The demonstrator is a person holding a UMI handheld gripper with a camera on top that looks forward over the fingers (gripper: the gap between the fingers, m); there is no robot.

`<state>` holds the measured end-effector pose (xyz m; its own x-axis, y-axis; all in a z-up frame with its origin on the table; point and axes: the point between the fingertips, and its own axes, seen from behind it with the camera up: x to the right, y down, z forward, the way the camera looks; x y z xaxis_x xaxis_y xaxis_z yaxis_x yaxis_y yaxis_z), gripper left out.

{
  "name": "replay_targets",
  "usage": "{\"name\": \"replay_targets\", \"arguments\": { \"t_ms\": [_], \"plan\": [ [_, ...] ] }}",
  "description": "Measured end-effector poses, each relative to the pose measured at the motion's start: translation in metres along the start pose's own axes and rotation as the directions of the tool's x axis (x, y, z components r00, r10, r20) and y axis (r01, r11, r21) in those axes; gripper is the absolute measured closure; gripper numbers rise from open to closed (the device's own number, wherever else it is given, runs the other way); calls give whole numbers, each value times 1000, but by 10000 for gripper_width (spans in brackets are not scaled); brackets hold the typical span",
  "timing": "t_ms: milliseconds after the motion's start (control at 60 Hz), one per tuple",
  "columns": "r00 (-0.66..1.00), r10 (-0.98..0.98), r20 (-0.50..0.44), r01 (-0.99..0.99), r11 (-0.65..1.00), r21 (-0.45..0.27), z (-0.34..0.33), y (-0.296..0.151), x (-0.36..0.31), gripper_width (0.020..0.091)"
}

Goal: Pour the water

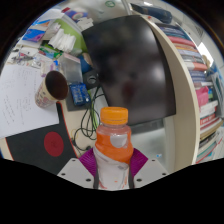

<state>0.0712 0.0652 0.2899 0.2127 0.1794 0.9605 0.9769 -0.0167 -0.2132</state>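
Observation:
A clear bottle (113,150) with an orange cap and an orange label stands upright between my fingers. My gripper (113,165) is shut on the bottle, its magenta pads (87,160) pressed on both sides of the body. The bottle seems lifted above the desk. A paper cup (50,90) with a dark inside lies tilted on the desk, beyond the bottle and to the left.
A dark monitor (125,65) fills the middle beyond the bottle. A bookshelf with several books (200,80) stands at the right. Papers (20,105), a round black item (50,145), cables and clutter cover the desk at the left.

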Motion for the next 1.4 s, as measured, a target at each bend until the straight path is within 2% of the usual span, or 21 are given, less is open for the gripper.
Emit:
{"name": "replay_targets", "arguments": {
  "t_ms": [150,400,633,767,883,1000,1083,1250,1400],
  "plan": [
    [956,-294,-17,294,955,22,24,-53,-16,704],
    [746,-662,-77,664,748,1,50,-96,-29,705],
    [614,-783,-97,786,618,-14,58,-110,-37,705],
    [630,-772,-78,775,632,1,58,-108,-43,707],
    [787,-615,-39,616,786,52,50,-111,-45,706],
    [950,-311,-3,310,947,82,34,-113,-31,705],
    [996,-84,25,81,991,108,23,-110,-24,688],
    [951,300,68,-306,944,119,17,-85,-22,691],
    [758,632,163,-649,757,81,26,-59,-45,689]
  ]
}}
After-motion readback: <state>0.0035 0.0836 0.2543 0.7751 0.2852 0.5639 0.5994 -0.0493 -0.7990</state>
